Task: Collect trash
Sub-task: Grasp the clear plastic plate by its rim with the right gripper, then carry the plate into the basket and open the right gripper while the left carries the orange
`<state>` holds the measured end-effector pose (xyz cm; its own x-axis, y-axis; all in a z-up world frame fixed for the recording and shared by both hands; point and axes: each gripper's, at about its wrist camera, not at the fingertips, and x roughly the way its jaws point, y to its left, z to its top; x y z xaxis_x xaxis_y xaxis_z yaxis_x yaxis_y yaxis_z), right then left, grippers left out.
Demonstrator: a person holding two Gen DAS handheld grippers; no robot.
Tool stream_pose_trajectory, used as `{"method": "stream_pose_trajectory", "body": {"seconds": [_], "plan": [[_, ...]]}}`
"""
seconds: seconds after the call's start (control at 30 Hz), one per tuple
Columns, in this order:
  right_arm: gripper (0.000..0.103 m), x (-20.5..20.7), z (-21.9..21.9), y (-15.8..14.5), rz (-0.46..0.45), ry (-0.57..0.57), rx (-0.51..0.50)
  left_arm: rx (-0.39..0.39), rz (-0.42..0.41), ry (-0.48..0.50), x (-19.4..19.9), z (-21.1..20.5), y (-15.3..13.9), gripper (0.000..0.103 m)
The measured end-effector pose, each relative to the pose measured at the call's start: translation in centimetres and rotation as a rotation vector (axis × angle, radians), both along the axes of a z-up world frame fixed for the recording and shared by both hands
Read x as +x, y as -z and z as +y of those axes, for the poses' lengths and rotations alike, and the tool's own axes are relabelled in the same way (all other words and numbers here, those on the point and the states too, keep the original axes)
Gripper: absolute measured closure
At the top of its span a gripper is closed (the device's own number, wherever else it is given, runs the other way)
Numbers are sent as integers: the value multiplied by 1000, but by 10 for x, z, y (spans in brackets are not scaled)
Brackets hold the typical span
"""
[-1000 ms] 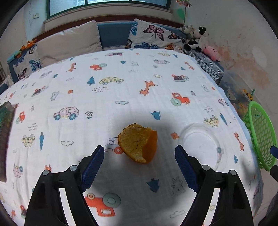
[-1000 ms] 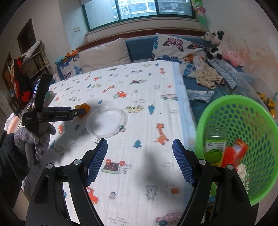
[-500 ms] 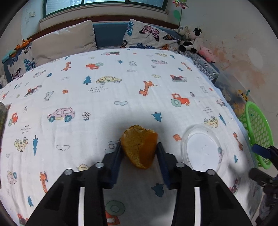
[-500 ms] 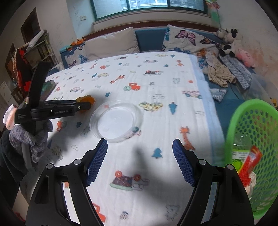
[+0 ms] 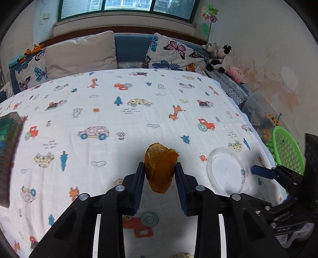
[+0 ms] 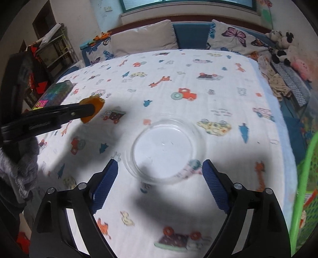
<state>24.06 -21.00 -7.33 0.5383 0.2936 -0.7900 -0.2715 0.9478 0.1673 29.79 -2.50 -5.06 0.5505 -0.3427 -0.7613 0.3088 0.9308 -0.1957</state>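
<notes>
Left gripper (image 5: 159,178): black plastic frame, angular cut-outs, round silver screws, blue ribbed pads on jaws. Right gripper (image 6: 160,178): same black frame, silver screws, blue textured pads. Hand (image 6: 18,168) in grey knitted glove; dark sleeve below.

Clear glossy plastic lid (image 6: 165,150) on matt woven cloth (image 6: 198,65)

A printed cloth (image 5: 119,119) is covering the table. A dark box (image 5: 8,150) is lying at its left edge. Pillows (image 5: 79,53) are leaning along the sofa behind the far edge, and plush toys (image 5: 220,57) are sitting past the far right corner under the window (image 5: 127,8).
</notes>
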Motion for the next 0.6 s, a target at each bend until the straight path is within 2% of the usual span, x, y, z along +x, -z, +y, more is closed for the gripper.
{"method": "stream_pose_trajectory", "body": {"seconds": [0.4,0.43,0.6], "plan": [[7,18,12,14,7,22,-46,-14,-9,-8,-9,11,-6,73],[11,18,11,13,4,35,-46,-12,-10,-7,-9,11,-6,73],[12,10,6,8,-11,46,-40,-12,-16,2,-14,8,-9,73]]}}
